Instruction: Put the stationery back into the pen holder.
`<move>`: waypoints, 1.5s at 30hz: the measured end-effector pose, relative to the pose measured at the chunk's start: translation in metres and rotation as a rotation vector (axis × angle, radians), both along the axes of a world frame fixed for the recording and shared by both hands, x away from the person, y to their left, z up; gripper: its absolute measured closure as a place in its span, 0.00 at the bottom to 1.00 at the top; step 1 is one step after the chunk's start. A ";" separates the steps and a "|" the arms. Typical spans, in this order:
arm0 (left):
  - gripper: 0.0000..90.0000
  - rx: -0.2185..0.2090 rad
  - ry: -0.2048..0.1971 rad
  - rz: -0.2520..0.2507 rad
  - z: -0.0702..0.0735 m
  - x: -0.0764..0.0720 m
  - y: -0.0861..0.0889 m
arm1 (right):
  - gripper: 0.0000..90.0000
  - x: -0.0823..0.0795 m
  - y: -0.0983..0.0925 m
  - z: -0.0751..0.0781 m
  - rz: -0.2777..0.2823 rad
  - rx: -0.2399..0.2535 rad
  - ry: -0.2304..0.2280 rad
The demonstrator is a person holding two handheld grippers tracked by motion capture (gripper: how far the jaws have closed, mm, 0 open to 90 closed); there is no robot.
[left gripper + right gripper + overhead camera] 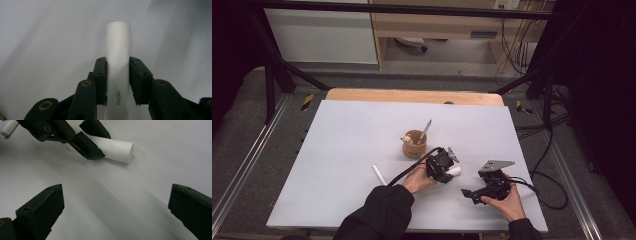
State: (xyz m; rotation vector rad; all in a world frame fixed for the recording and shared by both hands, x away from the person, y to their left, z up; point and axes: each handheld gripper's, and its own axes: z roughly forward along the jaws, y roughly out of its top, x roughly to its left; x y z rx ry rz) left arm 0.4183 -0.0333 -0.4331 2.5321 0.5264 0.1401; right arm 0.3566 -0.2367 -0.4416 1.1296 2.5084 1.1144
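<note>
Your left claw [117, 82] is clenched on the smooth white plastic tube [117, 50], a pad flat against each side; the tube lies on the pale grey tabletop [342, 145] with its capped end sticking out past the pads. Your right claw [115, 212] stands released just beside it, jaws wide apart over bare tabletop. A second thin white tube [379, 174] lies near your left sleeve. A round wooden cup [414, 143] stands behind the left claw.
</note>
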 end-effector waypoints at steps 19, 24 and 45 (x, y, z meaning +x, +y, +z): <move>0.76 -0.033 0.021 -0.001 0.006 -0.001 0.005 | 0.01 0.000 -0.001 0.001 -0.003 0.000 -0.003; 0.76 -0.066 0.020 0.004 0.014 -0.005 0.013 | 0.01 0.000 -0.001 0.001 -0.006 0.001 -0.002; 0.76 -0.094 0.015 0.047 0.021 -0.005 0.019 | 0.01 0.000 -0.001 0.001 -0.009 0.007 -0.002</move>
